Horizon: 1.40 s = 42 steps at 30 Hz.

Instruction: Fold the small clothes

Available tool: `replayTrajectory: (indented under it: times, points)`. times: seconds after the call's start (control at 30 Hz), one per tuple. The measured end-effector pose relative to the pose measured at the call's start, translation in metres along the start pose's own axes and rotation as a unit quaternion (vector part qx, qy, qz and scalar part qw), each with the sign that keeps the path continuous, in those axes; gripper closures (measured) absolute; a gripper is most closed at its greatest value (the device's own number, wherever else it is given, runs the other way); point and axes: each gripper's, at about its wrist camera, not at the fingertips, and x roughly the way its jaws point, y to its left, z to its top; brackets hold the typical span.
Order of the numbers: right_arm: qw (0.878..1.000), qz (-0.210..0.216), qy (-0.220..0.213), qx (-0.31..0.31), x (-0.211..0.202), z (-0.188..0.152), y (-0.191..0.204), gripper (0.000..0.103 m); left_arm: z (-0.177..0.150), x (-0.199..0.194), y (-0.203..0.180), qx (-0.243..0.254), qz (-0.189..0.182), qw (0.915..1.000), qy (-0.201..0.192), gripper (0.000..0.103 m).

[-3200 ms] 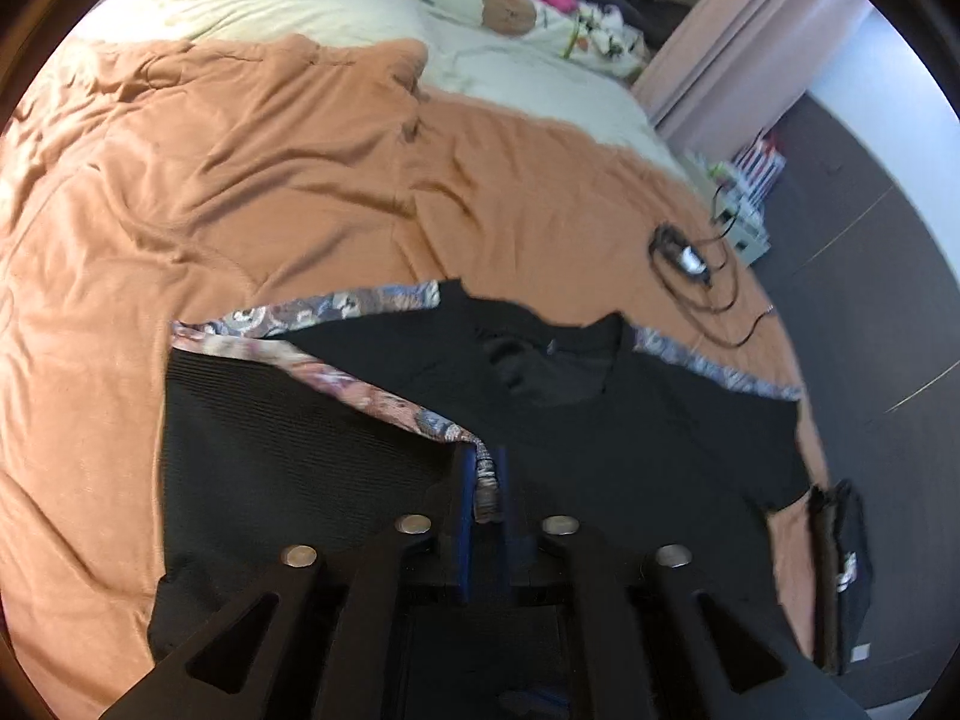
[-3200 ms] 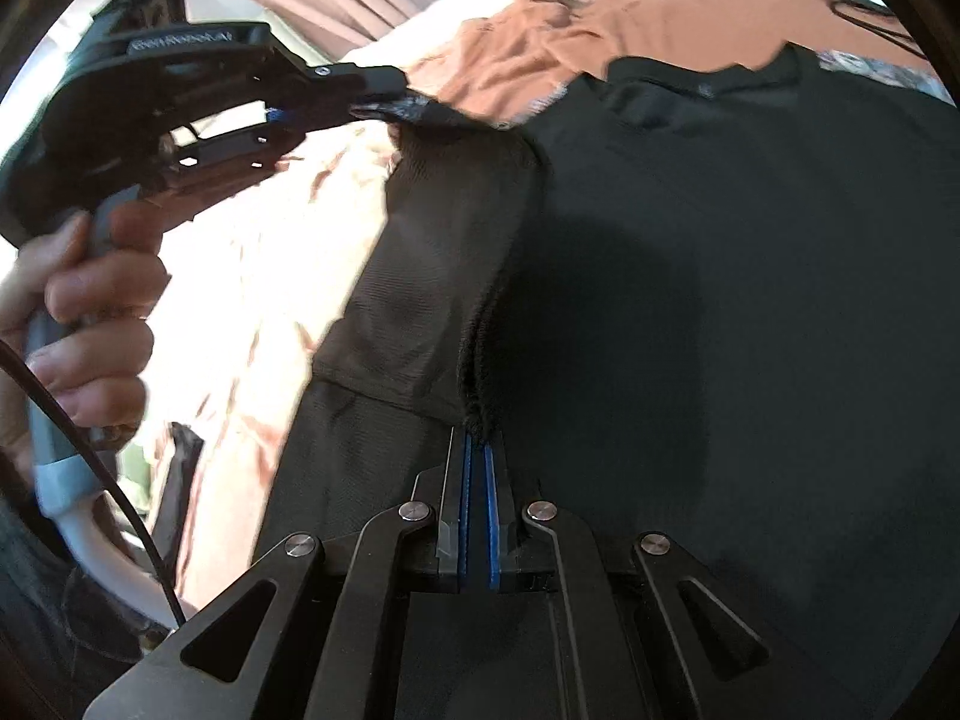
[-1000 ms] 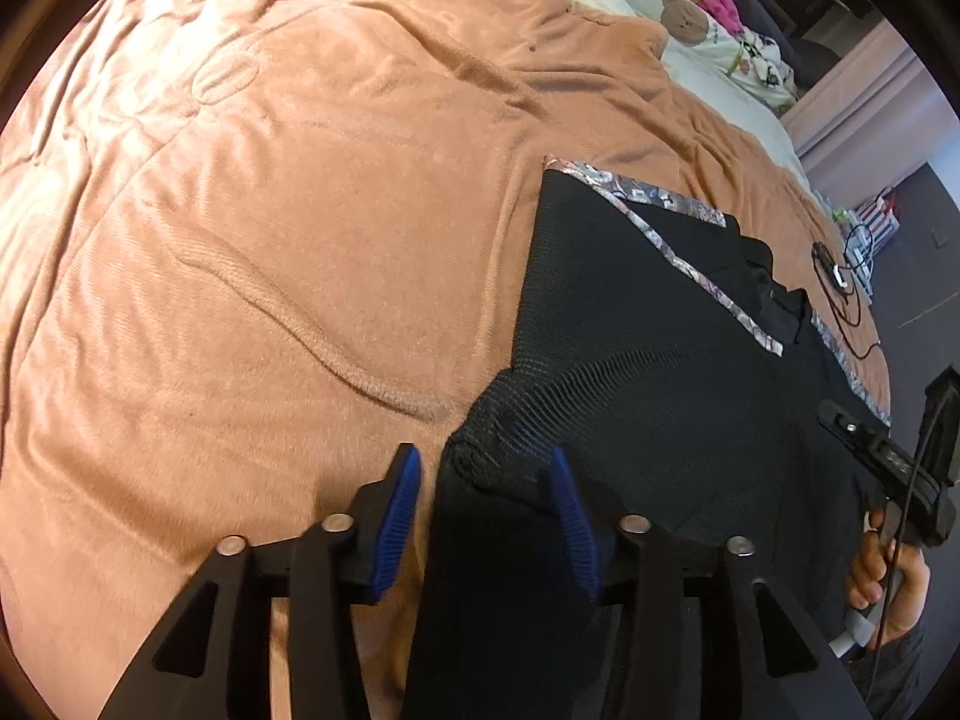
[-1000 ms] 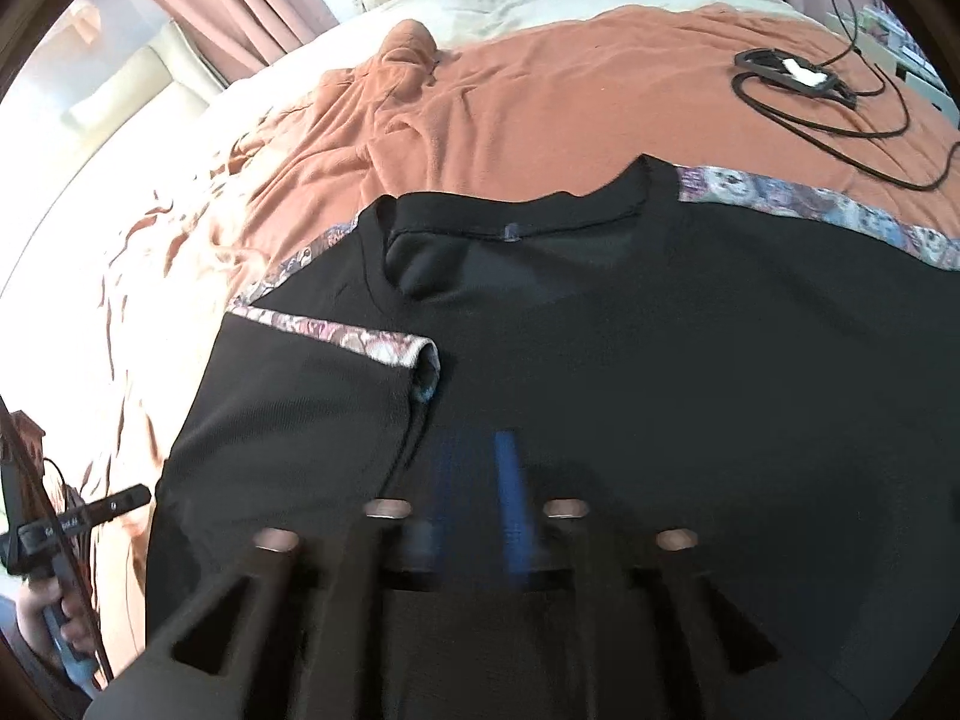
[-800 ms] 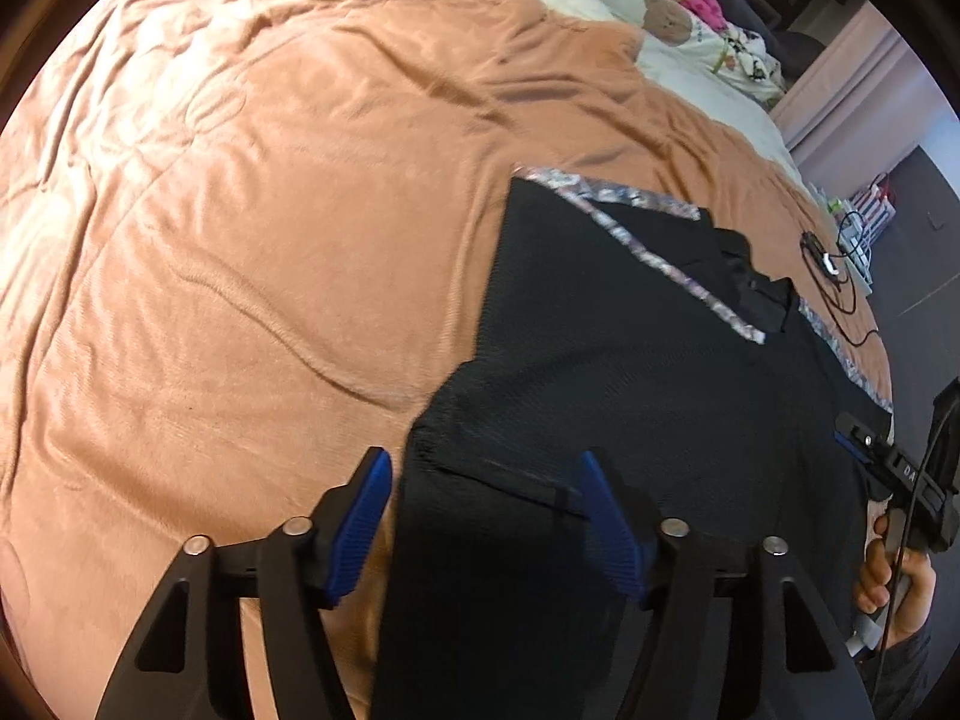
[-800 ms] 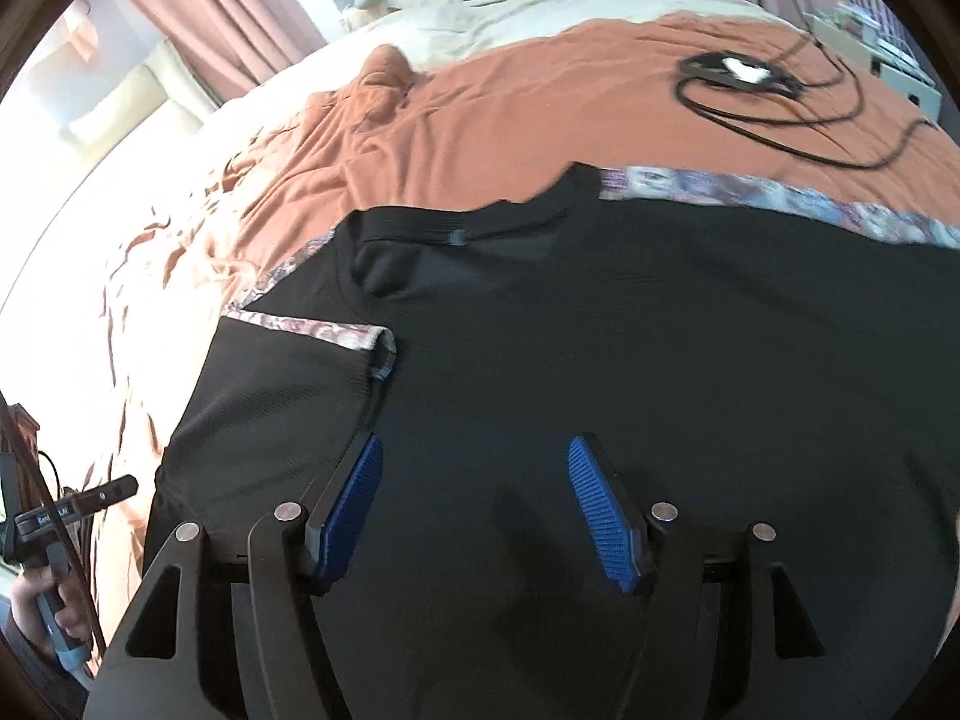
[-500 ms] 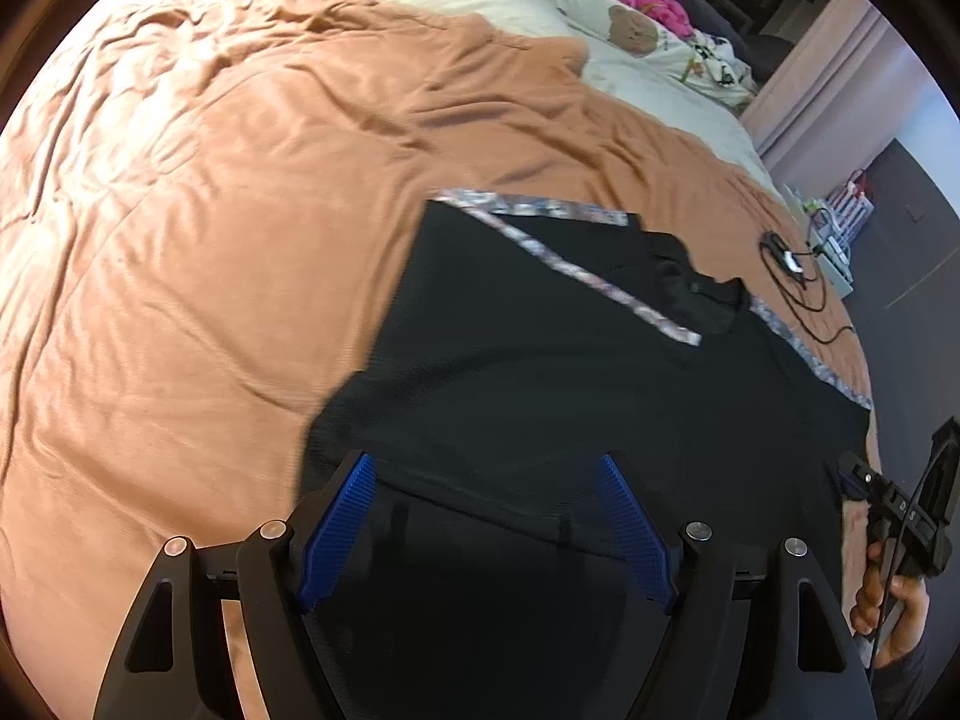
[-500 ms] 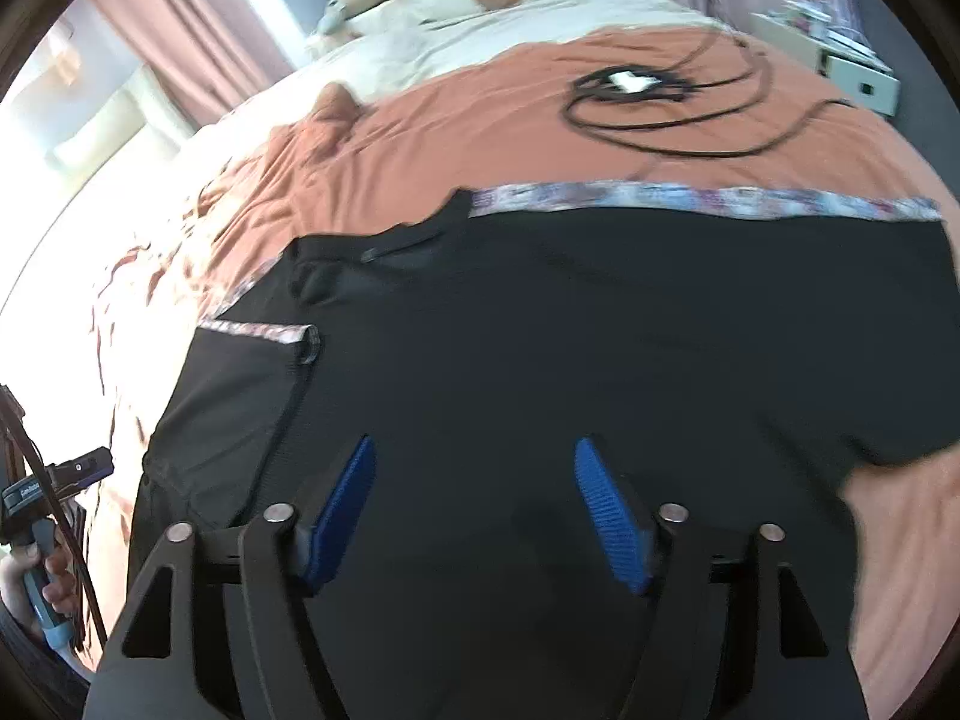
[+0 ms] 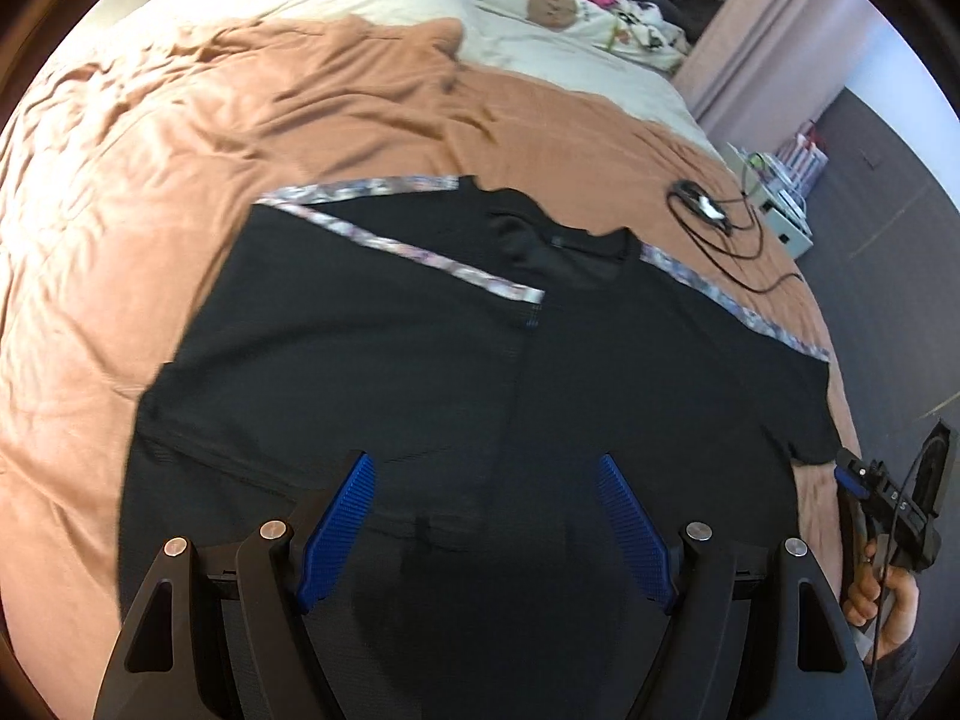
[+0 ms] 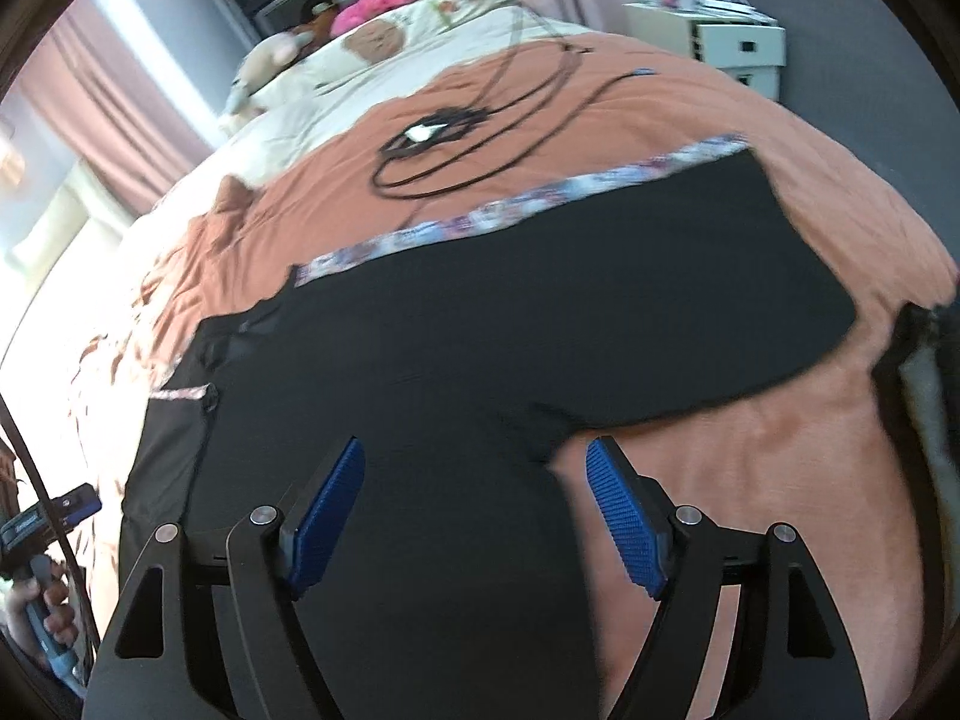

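Note:
A black T-shirt (image 9: 480, 360) with floral shoulder trim (image 9: 420, 252) lies face down on the orange blanket (image 9: 180, 150). Its left sleeve is folded in over the body, with the trim running diagonally across it. The right sleeve (image 10: 750, 300) is spread out flat. My left gripper (image 9: 483, 459) hovers open over the shirt's lower middle, with nothing between the blue pads. My right gripper (image 10: 474, 447) is also open, above the shirt's right side where it meets the blanket. A hand (image 9: 888, 594) holding the right gripper shows at the left wrist view's right edge.
A coiled black cable with a small white device (image 10: 432, 132) lies on the blanket beyond the collar. Pillows and soft toys (image 9: 546, 0) sit at the bed's head. A dark item (image 10: 918, 372) lies at the bed's right edge, with a white cabinet (image 10: 732, 42) beyond it.
Both grippers, earlier shut on the shirt's left side, let go after folding it in and opened wide. Both drew back, and the right one swung across toward the right sleeve.

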Motion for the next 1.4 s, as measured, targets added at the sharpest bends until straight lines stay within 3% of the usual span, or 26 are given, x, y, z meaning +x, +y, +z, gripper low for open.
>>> replayTrajectory:
  times: [0.17,0.27,0.33,0.4,0.53,0.67,0.8,1.07,1.17,1.4]
  points:
    - [1.0,-0.017,-0.004,0.024,-0.009,-0.004,-0.027,0.028,-0.001,0.007,-0.036,0.011,-0.007,0.9999,-0.002,0.025]
    - [0.999,-0.019,-0.004,0.039,-0.004,-0.005,-0.035,0.039,-0.002,0.014,-0.056,0.021,-0.01,0.9997,-0.001,0.025]
    - [0.998,-0.021,-0.006,0.055,-0.001,-0.004,-0.042,0.052,-0.003,0.021,-0.068,0.029,-0.011,0.9995,0.003,0.025]
    - [0.997,-0.02,-0.013,0.077,0.002,-0.003,-0.05,0.056,-0.004,0.028,-0.078,0.034,-0.013,0.9993,0.006,0.027]
    - [0.993,-0.031,-0.015,0.113,0.01,0.0,-0.063,0.056,-0.003,0.045,-0.096,0.042,-0.014,0.9989,0.015,0.041]
    - [0.99,-0.023,-0.006,0.142,0.022,0.0,-0.076,0.056,-0.002,0.062,-0.113,0.043,-0.023,0.9986,0.023,0.045]
    - [0.987,-0.022,0.001,0.157,0.036,0.005,-0.087,0.056,-0.004,0.079,-0.13,0.051,-0.03,0.9978,0.032,0.056]
    - [0.985,-0.031,-0.025,0.165,0.053,0.026,-0.095,0.056,-0.008,0.113,-0.17,0.068,-0.053,0.9949,0.052,0.074]
    - [0.985,-0.057,-0.034,0.162,0.062,0.036,-0.095,0.069,-0.011,0.126,-0.186,0.074,-0.065,0.993,0.064,0.087]
    - [0.981,-0.063,-0.067,0.173,0.053,0.051,-0.099,0.096,-0.016,0.148,-0.222,0.084,-0.092,0.9894,0.075,0.091]
